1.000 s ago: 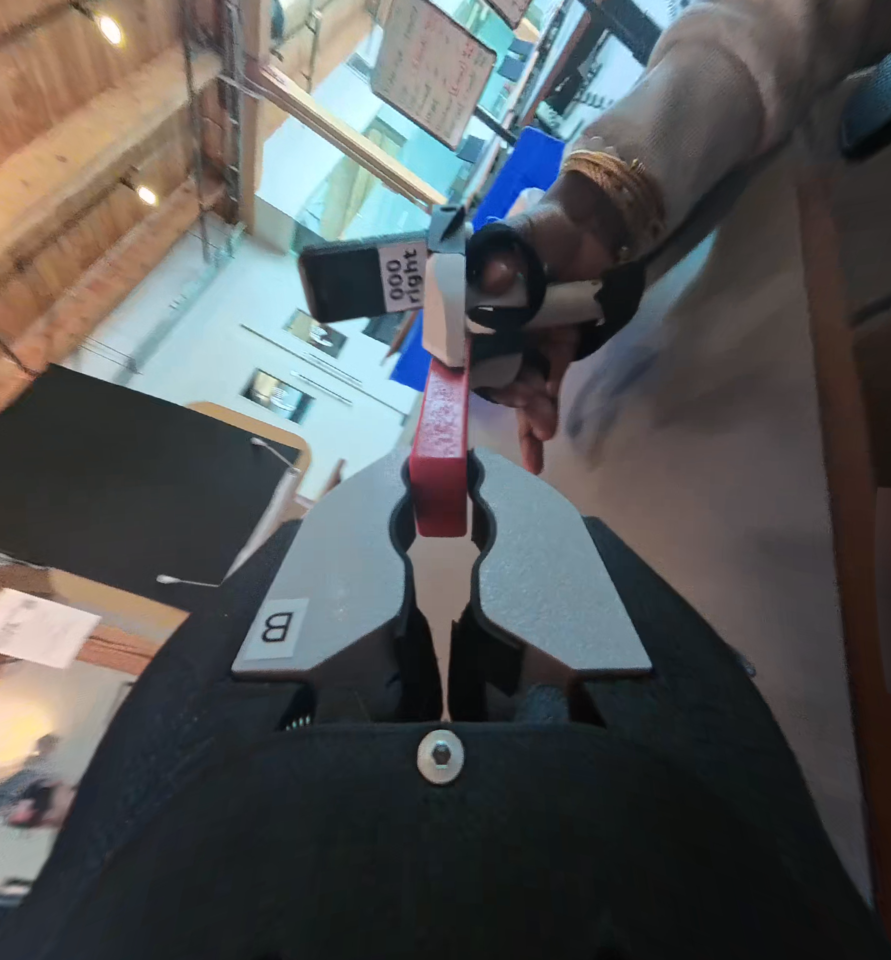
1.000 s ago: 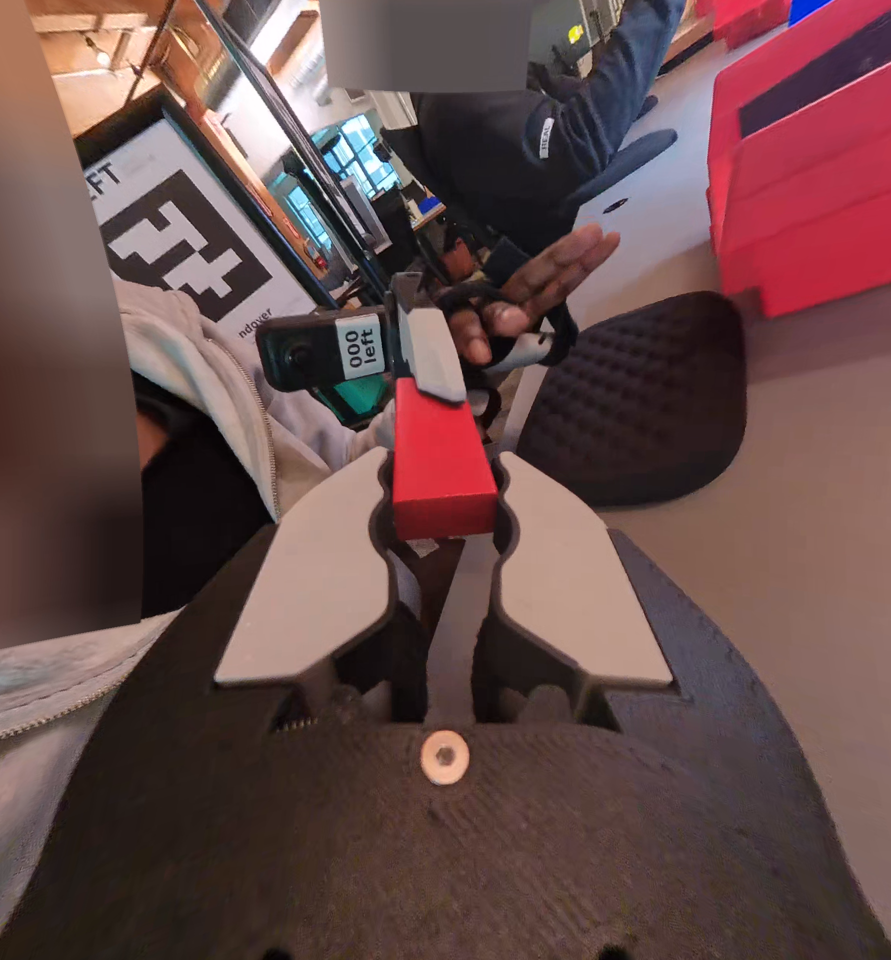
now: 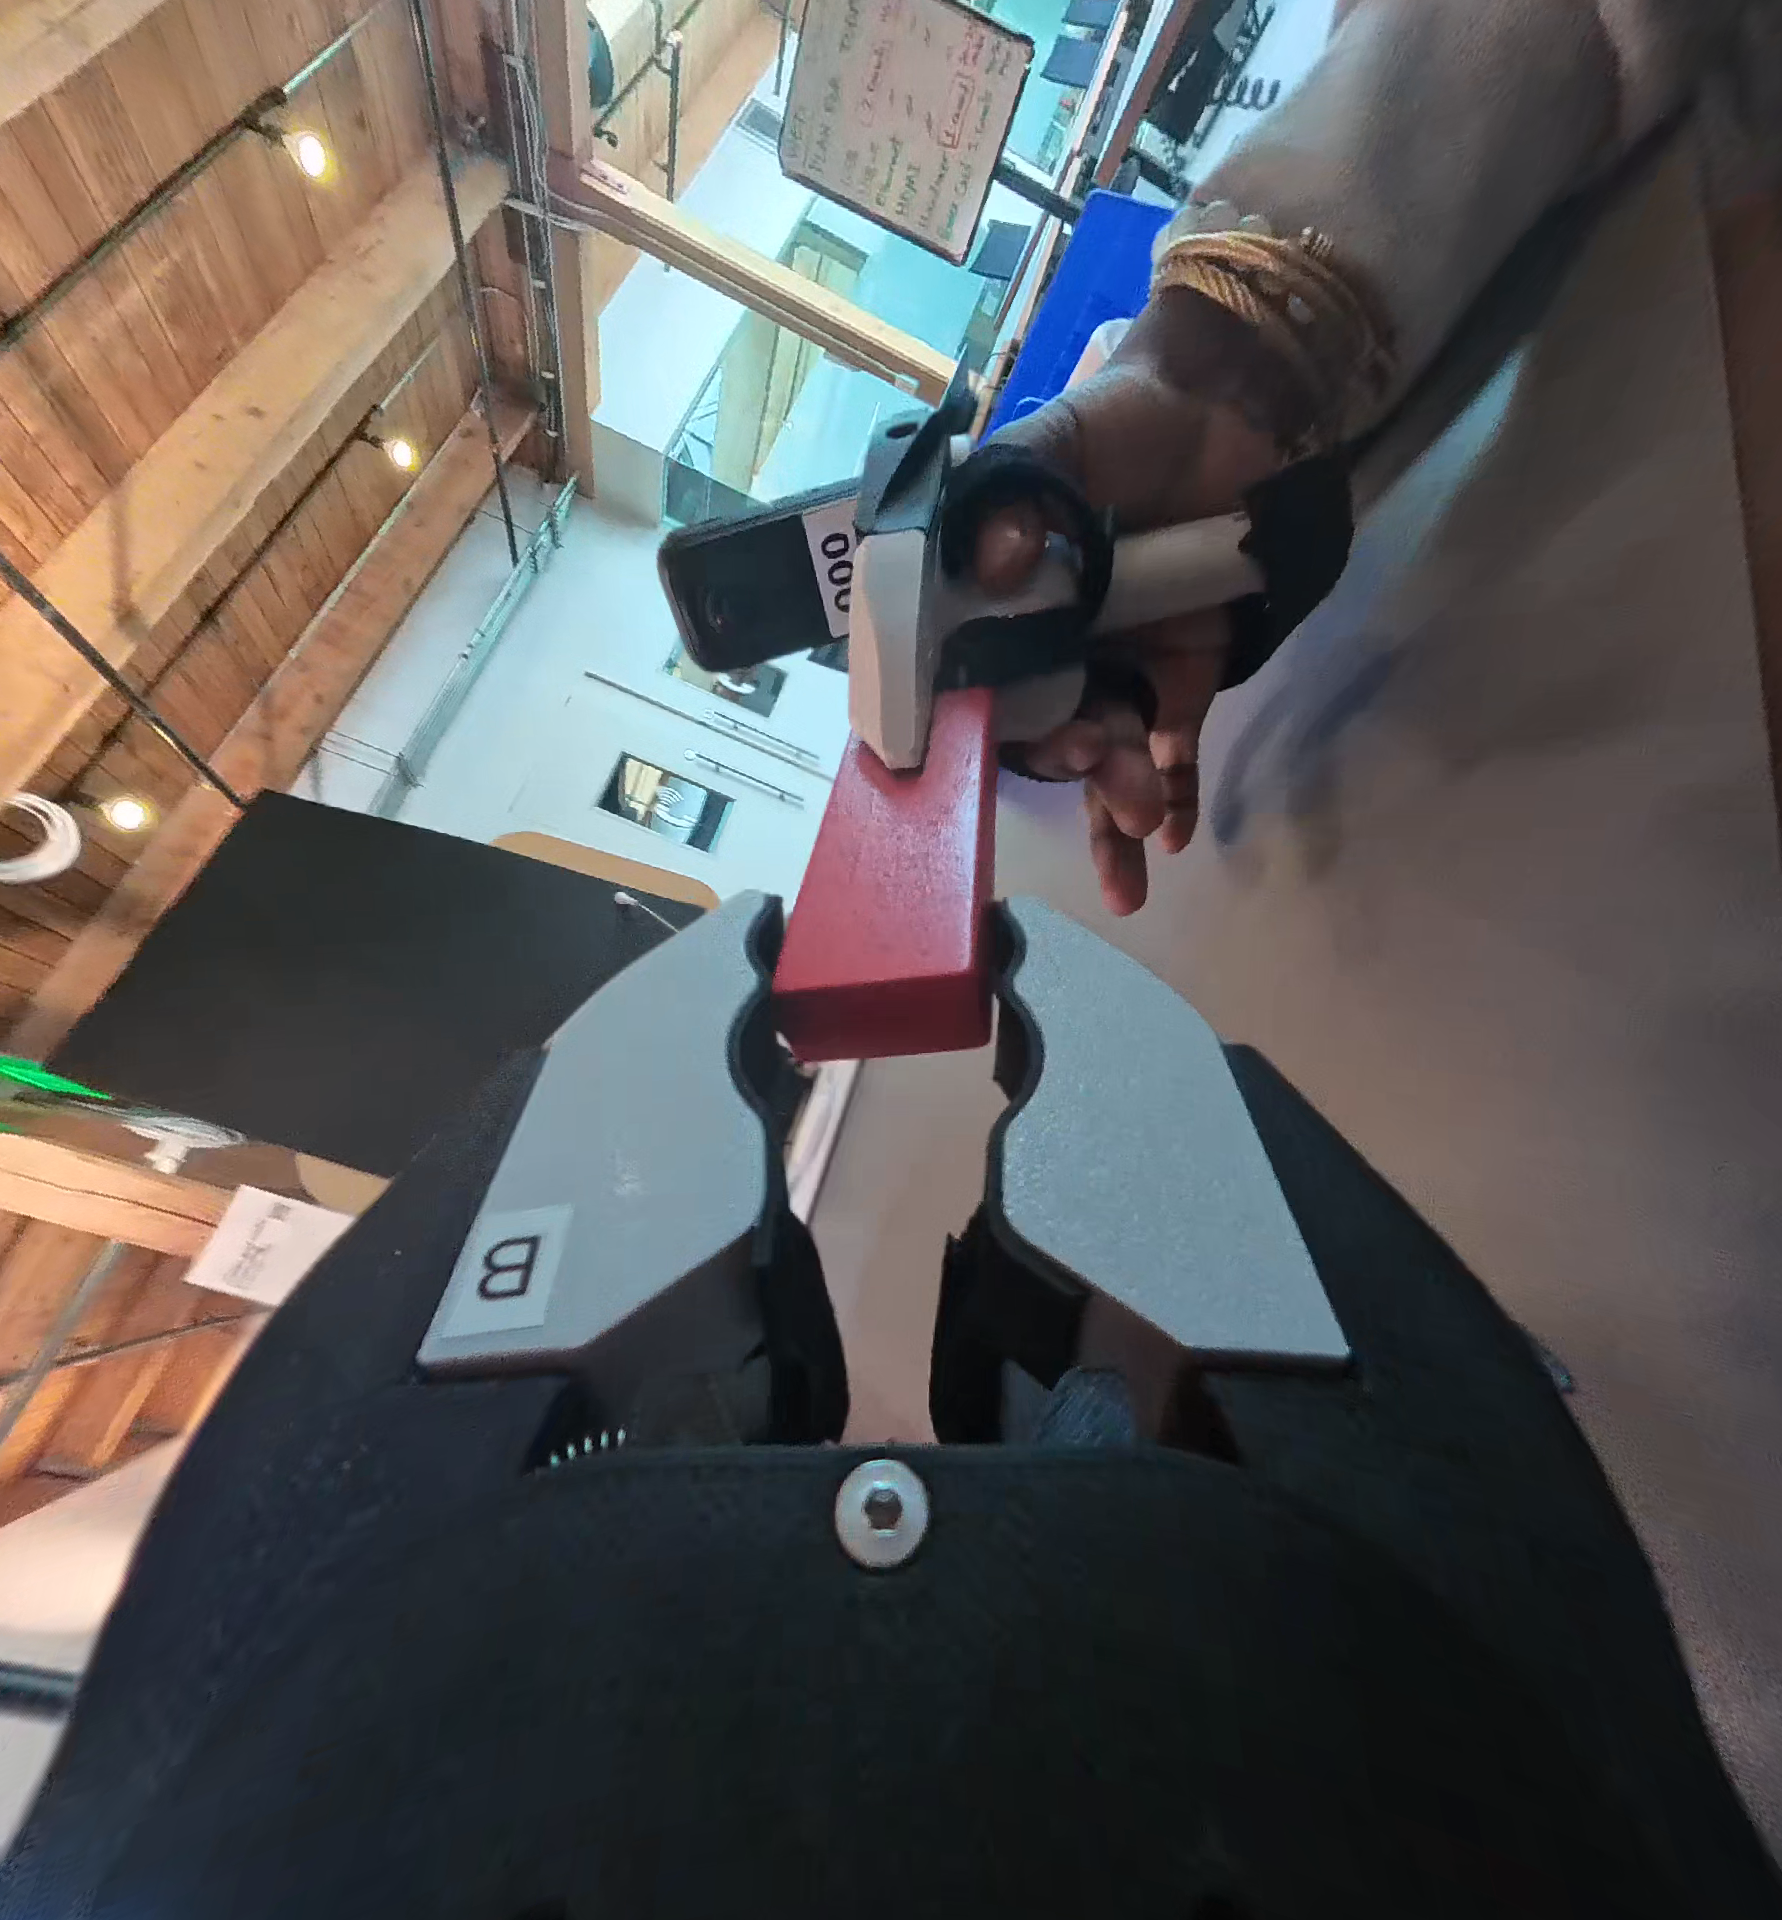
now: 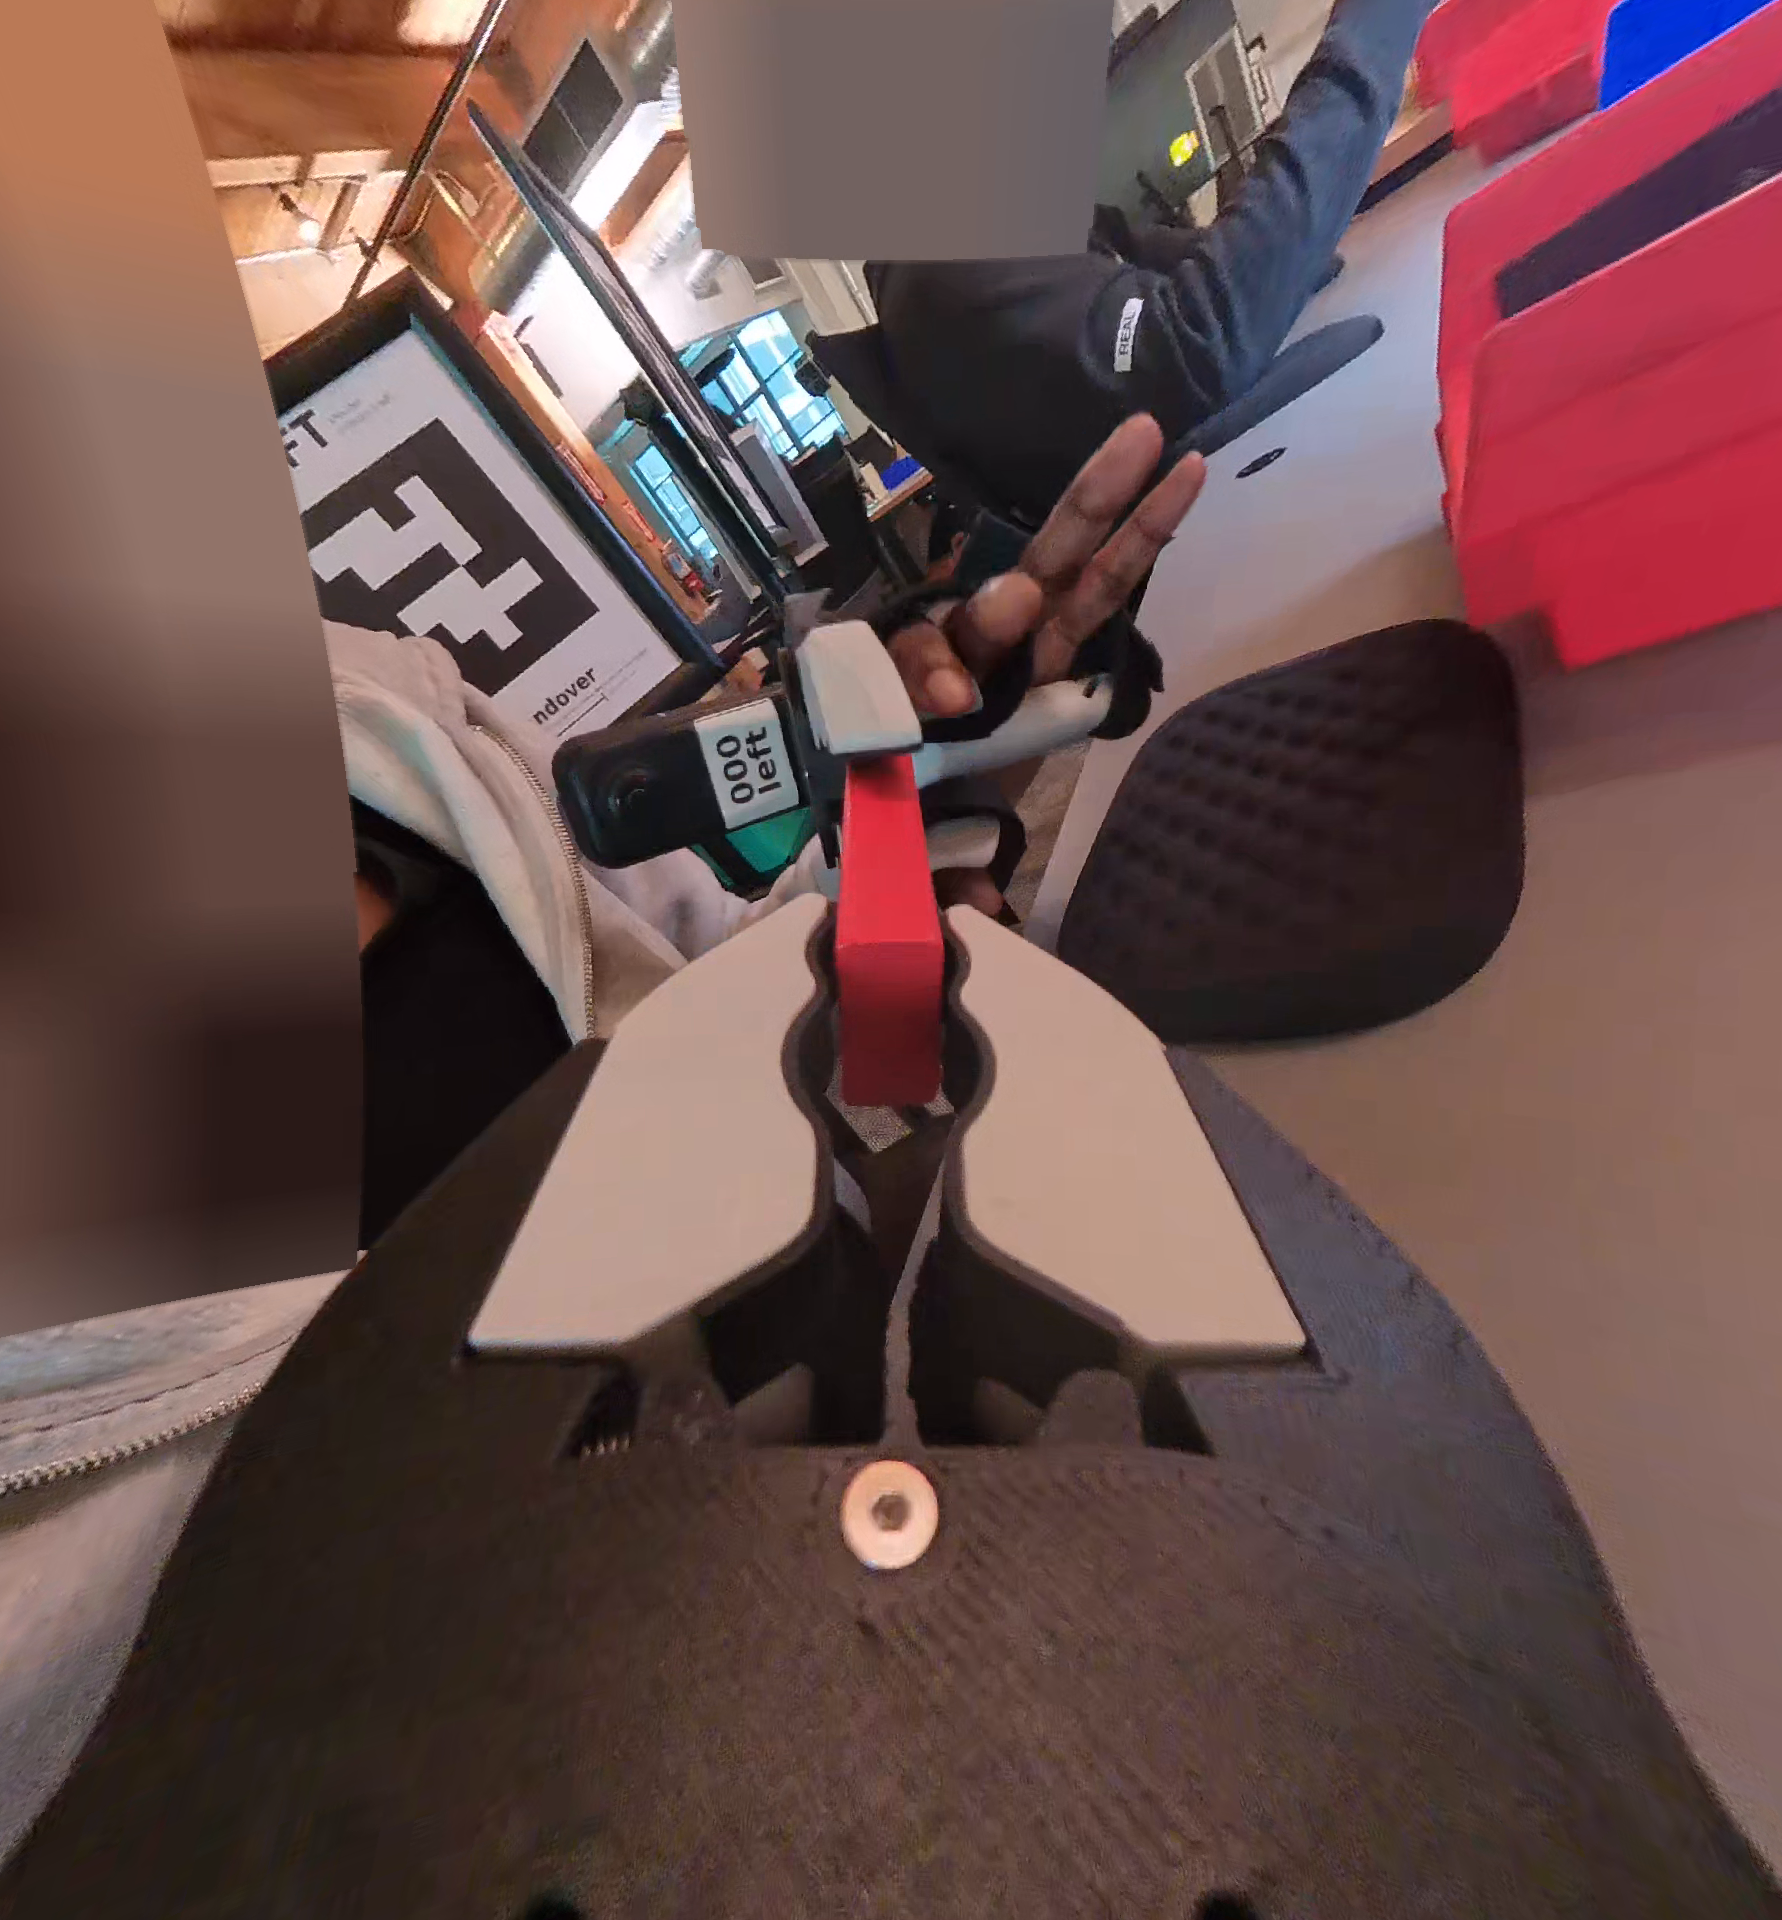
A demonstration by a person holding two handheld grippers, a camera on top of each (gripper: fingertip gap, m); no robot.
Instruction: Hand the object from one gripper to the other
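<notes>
A red rectangular block (image 3: 892, 904) hangs in the air between both grippers. My left gripper (image 3: 882, 920) has its fingers spread to the block's wide side and closed against its near end. My right gripper (image 4: 889, 935) is shut on the block's (image 4: 882, 997) narrow side, at the other end. In the left wrist view the right gripper (image 3: 913, 753) presses a grey finger (image 3: 892, 665) on the block's broad face. In the right wrist view the left gripper (image 4: 866, 764) sits on the block's far end. A hand holds each gripper.
A black mesh chair seat (image 4: 1302, 831) and red bins (image 4: 1645, 436) lie to the right on a grey surface (image 4: 1541, 1195). A black-and-white marker board (image 4: 430, 561) and a seated person in a dark jacket (image 4: 1022, 343) are behind. A black panel (image 3: 347, 966) is on the left. The grippers are tip to tip, or close to it.
The left fingers have spread from the block's narrow side to its wide side. The right fingers have closed from the wide side onto the narrow side. The block now sits a quarter turn round.
</notes>
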